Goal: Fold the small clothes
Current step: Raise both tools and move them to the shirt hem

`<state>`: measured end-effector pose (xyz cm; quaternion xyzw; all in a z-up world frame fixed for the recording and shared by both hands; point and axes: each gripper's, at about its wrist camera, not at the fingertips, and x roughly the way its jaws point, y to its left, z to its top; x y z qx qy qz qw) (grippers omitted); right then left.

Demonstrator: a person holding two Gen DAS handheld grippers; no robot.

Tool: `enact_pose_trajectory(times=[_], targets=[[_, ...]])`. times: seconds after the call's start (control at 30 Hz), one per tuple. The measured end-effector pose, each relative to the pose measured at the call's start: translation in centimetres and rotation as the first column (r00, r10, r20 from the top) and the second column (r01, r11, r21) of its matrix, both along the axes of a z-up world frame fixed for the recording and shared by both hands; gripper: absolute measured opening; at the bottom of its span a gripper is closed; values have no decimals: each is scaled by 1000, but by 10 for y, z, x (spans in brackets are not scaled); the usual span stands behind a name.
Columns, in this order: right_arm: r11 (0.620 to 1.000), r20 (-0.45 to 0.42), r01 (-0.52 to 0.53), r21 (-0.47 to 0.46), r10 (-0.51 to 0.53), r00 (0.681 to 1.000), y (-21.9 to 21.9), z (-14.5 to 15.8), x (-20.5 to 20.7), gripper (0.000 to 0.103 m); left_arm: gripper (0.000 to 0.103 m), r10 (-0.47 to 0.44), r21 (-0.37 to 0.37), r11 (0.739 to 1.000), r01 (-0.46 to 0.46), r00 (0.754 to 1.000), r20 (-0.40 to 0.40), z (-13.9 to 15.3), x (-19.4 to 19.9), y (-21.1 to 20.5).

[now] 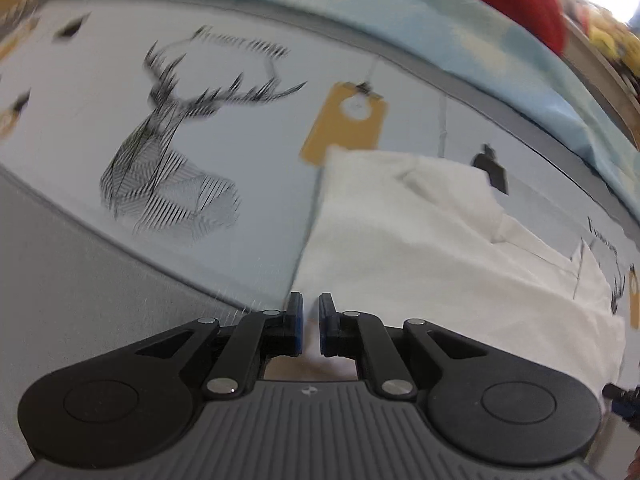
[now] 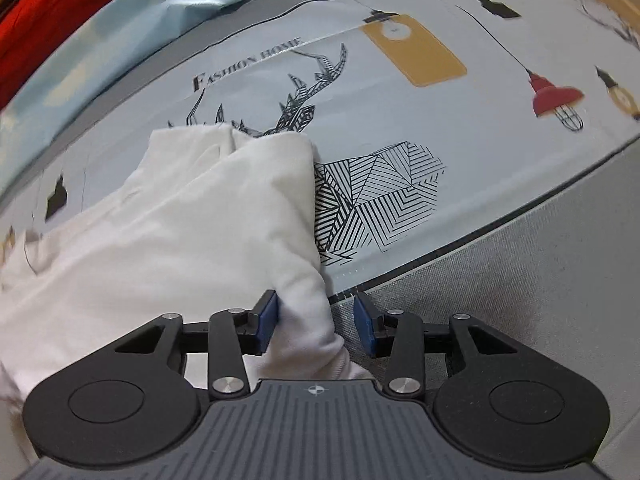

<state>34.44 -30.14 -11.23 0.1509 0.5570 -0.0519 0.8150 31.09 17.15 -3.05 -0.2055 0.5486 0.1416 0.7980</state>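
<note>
A white garment [image 1: 420, 240] lies partly folded on a pale printed tablecloth [image 1: 240, 92]. My left gripper [image 1: 311, 320] points steeply down at the garment's left edge. Its blue pads stand almost together, and a thin strip of the white cloth shows between them. In the right wrist view the same garment [image 2: 180, 240] spreads to the left, with a folded flap running down to its near right corner. My right gripper [image 2: 316, 320] straddles that corner. Its left pad rests against the cloth and its right pad stands apart over the grey band [image 2: 520, 280].
The tablecloth [image 2: 460, 128] carries a black line-drawn deer [image 2: 380, 192], yellow tags [image 2: 424, 52] and a red lamp print [image 2: 556, 96]. A light blue fabric [image 2: 120, 32] and a red cloth [image 2: 40, 20] lie along the far side.
</note>
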Motion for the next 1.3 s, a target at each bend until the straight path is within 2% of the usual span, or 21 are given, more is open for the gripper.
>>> enact_pose_trajectory(times=[0.1, 0.17, 0.27, 0.33, 0.37, 0.43, 0.5, 0.57, 0.6, 0.63, 0.67, 0.7, 0.73, 0.77, 0.83, 0.93, 1.03, 1.13, 1.2, 1.27, 1.3], targets=[[999, 85, 29, -26, -26, 996, 4, 21, -3, 35, 8, -43, 15, 999, 43, 997, 59, 17, 1, -5], [1000, 129, 6, 7, -6, 992, 3, 31, -3, 35, 8, -65, 5, 998, 65, 996, 66, 20, 2, -7], [997, 49, -55, 56, 52, 997, 3, 17, -2, 36, 8, -46, -44, 998, 45, 999, -12, 4, 1, -1], [998, -27, -57, -5, 57, 998, 5, -1, -5, 40, 8, -36, -51, 998, 33, 998, -49, -4, -1, 3], [999, -35, -52, -13, 51, 998, 3, -6, -7, 50, 8, -34, -44, 999, 32, 998, -46, -2, -2, 3], [1000, 0, -2, 28, 2, 1000, -4, -1, -11, 47, 8, -39, -30, 999, 39, 999, 1, 11, -6, 2], [1000, 52, -18, -7, 18, 998, -2, 9, -17, 46, 8, -75, -27, 997, 77, 996, 50, 15, -9, -1], [994, 22, -82, -70, 84, 996, 5, 1, -21, 50, 12, -64, -54, 997, 61, 997, -47, -9, -13, 3], [994, -7, -90, -67, 90, 996, 3, -6, -24, 51, 13, -37, -84, 996, 33, 998, -58, -18, -20, 9], [996, -21, -67, -51, 66, 998, 0, -9, -27, 53, 29, -20, -83, 996, 15, 998, -56, -15, -24, 12], [999, -19, -24, -27, 23, 1000, -5, -7, -30, 53, 26, 0, -47, 999, -4, 996, -84, -5, -27, 13], [1000, -11, 22, -14, -22, 1000, -9, 4, -34, 51, 25, 6, -11, 1000, -7, 998, -59, 11, -31, 12], [998, 23, 60, -25, -60, 998, -10, 21, -39, 44, 25, -11, 21, 1000, 10, 1000, 13, 34, -39, 9], [996, 68, 77, -42, -74, 995, -9, 37, -44, 42, 25, -28, 43, 999, 25, 998, 62, 55, -46, 4], [997, 171, 59, -44, -51, 984, -4, 75, -61, 42, 25, -69, 66, 996, 62, 991, 111, 90, -63, -9], [1000, 265, 11, 8, -13, 964, 4, 123, -95, 42, 27, -166, 136, 981, 141, 967, 192, 136, -102, -34], [997, 387, -77, 23, 62, 920, 9, 167, -150, 42, 28, -233, 186, 965, 187, 935, 268, 165, -160, -59], [986, 486, -169, -2, 149, 861, 5, 189, -205, 44, 30, -292, 204, 950, 235, 901, 320, 168, -225, -83], [978, 505, -205, -42, 197, 840, -1, 185, -244, 45, 30, -331, 238, 936, 260, 882, 337, 158, -263, -95], [975, 472, -215, -54, 214, 855, -8, 166, -271, 45, 30, -348, 266, 926, 268, 878, 328, 133, -297, -101], [976, 430, -209, -56, 213, 878, -12, 152, -283, 45, 30, -350, 265, 924, 276, 890, 292, 115, -307, -104]])
